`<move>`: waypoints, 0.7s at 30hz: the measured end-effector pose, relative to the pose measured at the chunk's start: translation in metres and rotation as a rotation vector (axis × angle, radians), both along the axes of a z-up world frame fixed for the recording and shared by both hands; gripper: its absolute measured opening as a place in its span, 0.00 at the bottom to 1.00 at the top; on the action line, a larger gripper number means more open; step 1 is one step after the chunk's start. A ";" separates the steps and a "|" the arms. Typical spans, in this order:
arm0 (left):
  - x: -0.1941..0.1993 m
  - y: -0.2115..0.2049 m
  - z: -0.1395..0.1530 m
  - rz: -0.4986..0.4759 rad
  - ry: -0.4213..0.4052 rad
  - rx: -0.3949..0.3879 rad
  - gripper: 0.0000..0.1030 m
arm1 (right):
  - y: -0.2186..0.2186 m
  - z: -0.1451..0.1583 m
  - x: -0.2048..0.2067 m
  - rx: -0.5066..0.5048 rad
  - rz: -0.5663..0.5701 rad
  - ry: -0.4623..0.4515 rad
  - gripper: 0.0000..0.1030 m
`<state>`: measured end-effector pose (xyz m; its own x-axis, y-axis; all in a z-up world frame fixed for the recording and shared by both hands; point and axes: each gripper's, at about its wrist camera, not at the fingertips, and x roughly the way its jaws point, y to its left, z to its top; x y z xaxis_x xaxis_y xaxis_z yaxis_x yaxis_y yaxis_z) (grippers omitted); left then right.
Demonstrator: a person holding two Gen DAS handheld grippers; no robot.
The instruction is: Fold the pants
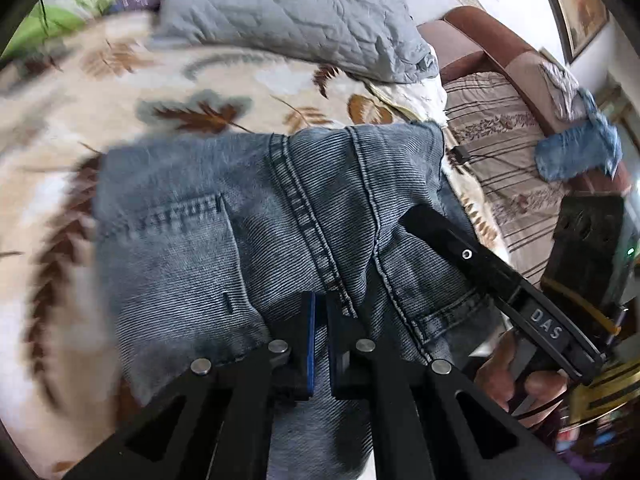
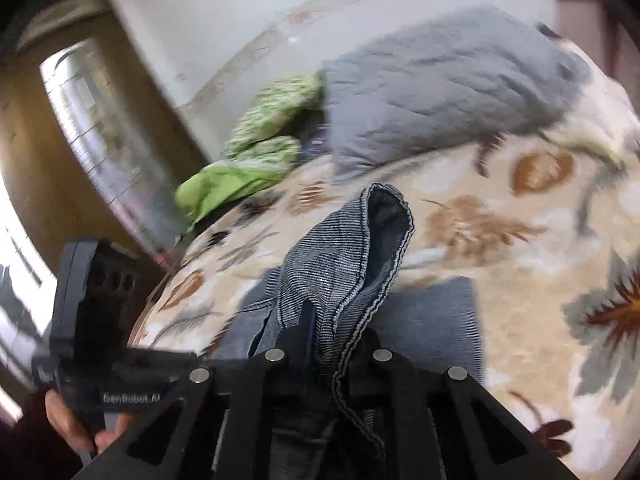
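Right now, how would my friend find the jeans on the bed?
Find the bed with its cream blanket printed with brown leaves. A grey pillow lies at the far end; nearer lie the jeans. They are the only faded blue denim there, with stitched seams and a pocket.

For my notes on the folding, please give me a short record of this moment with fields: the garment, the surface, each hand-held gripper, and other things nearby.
garment: blue denim jeans, partly lifted off the bed
surface: leaf-patterned blanket
left hand-held gripper: shut, pinching the denim near a seam
right hand-held gripper: shut on a hemmed edge of the jeans, which stands up above it
nearby: grey quilted pillow; green cloth; blue cloth on the brown headboard
blur: both views are smeared
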<state>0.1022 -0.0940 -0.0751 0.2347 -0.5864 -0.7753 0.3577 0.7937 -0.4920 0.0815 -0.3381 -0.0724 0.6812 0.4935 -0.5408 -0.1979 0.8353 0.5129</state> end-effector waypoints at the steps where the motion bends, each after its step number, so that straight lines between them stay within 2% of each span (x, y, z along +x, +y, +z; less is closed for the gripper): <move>1: 0.006 -0.007 -0.008 0.006 0.035 -0.027 0.02 | -0.007 -0.003 0.003 0.001 -0.025 0.016 0.12; 3: 0.013 -0.017 -0.020 0.009 0.068 -0.017 0.05 | -0.024 -0.019 0.014 -0.003 -0.047 0.083 0.12; 4: 0.013 -0.020 -0.025 0.014 0.080 -0.002 0.05 | -0.026 -0.030 0.023 -0.006 -0.016 0.151 0.12; 5: 0.013 -0.020 -0.027 0.013 0.089 -0.015 0.05 | -0.032 -0.046 0.030 -0.006 -0.034 0.227 0.13; 6: 0.011 -0.019 -0.026 0.008 0.091 -0.020 0.05 | -0.041 -0.062 0.033 0.047 -0.058 0.286 0.15; 7: 0.010 -0.017 -0.024 0.005 0.090 -0.019 0.05 | -0.052 -0.075 0.033 0.144 -0.064 0.329 0.17; 9: 0.004 -0.010 -0.012 0.000 0.074 -0.009 0.09 | -0.070 -0.079 0.030 0.261 -0.080 0.350 0.23; 11: -0.004 0.002 0.003 -0.001 0.031 -0.007 0.23 | -0.081 -0.068 0.022 0.255 -0.126 0.312 0.25; 13: -0.013 0.017 0.022 0.024 -0.053 0.021 0.54 | -0.090 -0.050 0.011 0.206 -0.203 0.227 0.27; 14: -0.016 0.023 0.028 0.045 -0.088 0.044 0.59 | -0.092 -0.041 0.006 0.199 -0.221 0.172 0.27; 16: -0.024 0.033 0.031 0.063 -0.128 0.071 0.61 | -0.086 -0.023 -0.001 0.193 -0.198 0.076 0.27; 18: -0.032 0.036 0.026 0.050 -0.117 0.071 0.61 | -0.070 -0.012 -0.004 0.152 -0.160 0.018 0.27; 19: -0.035 0.036 0.023 0.047 -0.112 0.077 0.61 | -0.058 -0.007 -0.002 0.124 -0.134 0.003 0.27; 21: -0.045 0.032 0.011 0.034 -0.118 0.136 0.61 | -0.031 -0.002 0.007 0.109 -0.084 0.009 0.27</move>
<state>0.0571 -0.0620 -0.0639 0.3463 -0.4683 -0.8129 0.3788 0.8625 -0.3356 0.0889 -0.3688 -0.0746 0.7177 0.4910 -0.4938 -0.1247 0.7882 0.6026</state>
